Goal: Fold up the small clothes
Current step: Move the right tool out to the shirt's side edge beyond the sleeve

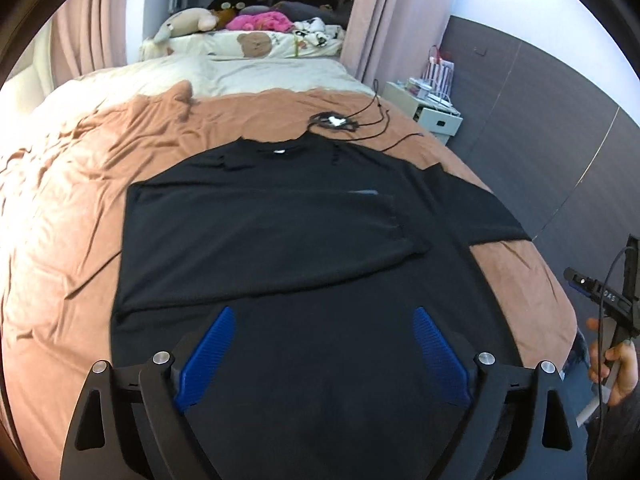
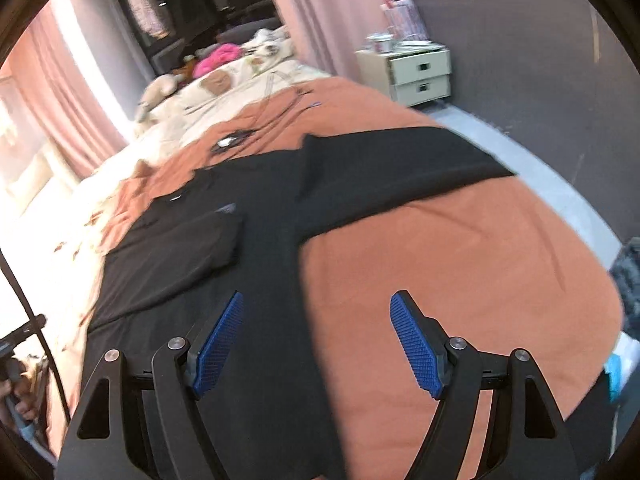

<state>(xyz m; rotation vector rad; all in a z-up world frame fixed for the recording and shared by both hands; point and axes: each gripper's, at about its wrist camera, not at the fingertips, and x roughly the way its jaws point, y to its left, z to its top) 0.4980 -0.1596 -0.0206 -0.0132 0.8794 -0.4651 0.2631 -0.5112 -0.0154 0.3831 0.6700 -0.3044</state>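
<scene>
A black T-shirt [image 1: 280,216] lies flat on the brown bedspread [image 1: 80,168], collar at the far end. Its left side is folded over onto the body, and the right sleeve [image 1: 476,208] is spread out. My left gripper [image 1: 322,316] hovers above the shirt's lower part, jaws wide apart, nothing between the blue pads. In the right wrist view the same shirt [image 2: 248,248] runs along the left, sleeve [image 2: 396,164] stretched to the right. My right gripper [image 2: 318,304] is open above the shirt's right edge and the bedspread [image 2: 460,256], holding nothing.
A coiled black cable with a white piece [image 1: 334,121] lies on the bed beyond the collar. Pillows and soft toys [image 1: 240,28] sit at the head. A white bedside drawer unit [image 2: 416,70] stands by the grey wall. A hand holding the other gripper [image 1: 616,320] shows at the right edge.
</scene>
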